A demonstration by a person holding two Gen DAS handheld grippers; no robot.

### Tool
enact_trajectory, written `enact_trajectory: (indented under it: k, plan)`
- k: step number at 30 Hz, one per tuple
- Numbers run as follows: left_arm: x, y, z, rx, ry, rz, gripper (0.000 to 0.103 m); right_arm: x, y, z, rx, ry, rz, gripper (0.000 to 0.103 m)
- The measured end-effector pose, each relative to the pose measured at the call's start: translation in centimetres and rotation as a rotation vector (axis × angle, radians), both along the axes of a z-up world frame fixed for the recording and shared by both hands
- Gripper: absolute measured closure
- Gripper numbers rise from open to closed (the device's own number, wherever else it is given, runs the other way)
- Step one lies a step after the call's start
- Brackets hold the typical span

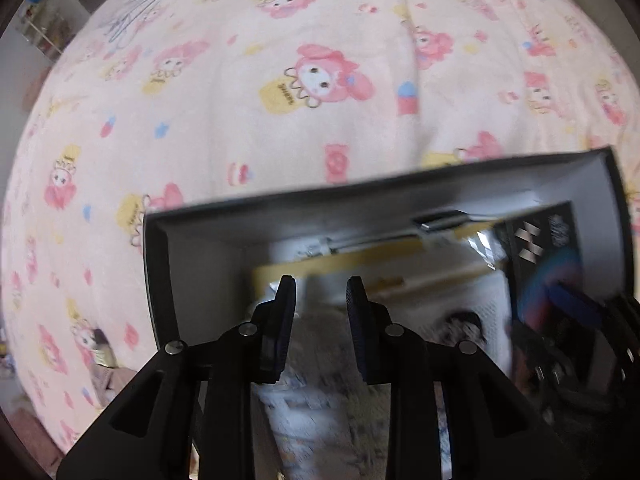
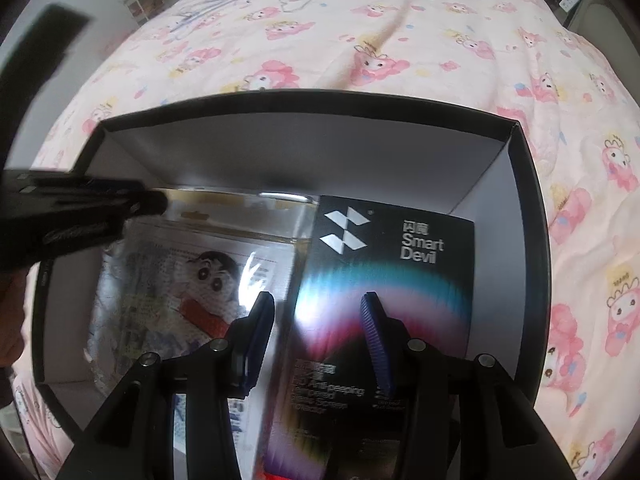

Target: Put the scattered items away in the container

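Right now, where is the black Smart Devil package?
In the right wrist view, the black package lies inside the box, on its right side, beside the cartoon packet on its left.

1. The left tongs (image 1: 320, 288) point steeply downward, their two ribbed fingers (image 1: 357, 304) standing apart with a clear gap and nothing pressed between the pads.
2. In the right wrist view the left tongs (image 2: 154, 202) reach in from the left edge as a dark, blurred shape.
3. The right tongs (image 2: 318, 308) also point steeply down, jaws well apart, pads gripping nothing.
4. Part of a hand (image 2: 12, 320) shows at the far left edge.
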State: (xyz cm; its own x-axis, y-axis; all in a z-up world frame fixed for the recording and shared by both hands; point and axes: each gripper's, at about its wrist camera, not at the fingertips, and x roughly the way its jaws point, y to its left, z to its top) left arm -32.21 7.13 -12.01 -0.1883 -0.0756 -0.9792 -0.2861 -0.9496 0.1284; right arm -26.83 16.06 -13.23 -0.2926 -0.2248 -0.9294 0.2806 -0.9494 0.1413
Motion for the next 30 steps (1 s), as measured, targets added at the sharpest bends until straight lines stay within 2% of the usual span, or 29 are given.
enact_trajectory:
  k: [3,7,11,13,17,20,24,27,30]
  plan:
    - [-0.8,0.1,-2.0,-0.012,-0.07,0.015,0.077,0.4,-0.9,0.6,-0.064,-0.005,0.043,0.062]
    - [-0.5,-0.4,-2.1,-0.005,-0.096,0.001,0.077,0.0,-2.8,0.4,-0.183,-0.098,0.067,0.062]
    - [0.2,-0.7,-0.6,0.021,-0.112,-0.035,0.077,0.6,-5.5,-0.5,-0.165,-0.142,0.092,0.062]
    - [0.7,-1.0,-0.6,0.05,-0.153,-0.039,0.077,1.1,-6.8,-0.3,-0.16,-0.142,0.131,0.062]
    - [1.9,-1.6,-0.6,0.053,-0.102,-0.068,0.083,1.8,-8.5,-0.7,-0.264,-0.197,0.188,0.061]
    - [1.4,-1.6,-0.9,0.076,-0.068,-0.057,0.083,1.4,-8.5,-1.2,-0.317,-0.24,0.157,0.061]
    - [0.0,-0.8,-2.3,0.049,-0.035,-0.05,0.079,1.9,-9.0,-1.5,-0.354,-0.251,0.169,0.061]
    - [-0.6,-0.7,-4.5,-0.002,-0.115,-0.032,0.078,1.9,-8.9,-1.7,-0.391,-0.27,0.155,0.061]
    - [-0.4,-0.5,-4.7,-0.024,-0.13,-0.055,0.078,1.7,-8.9,-1.9,-0.413,-0.281,0.152,0.061]
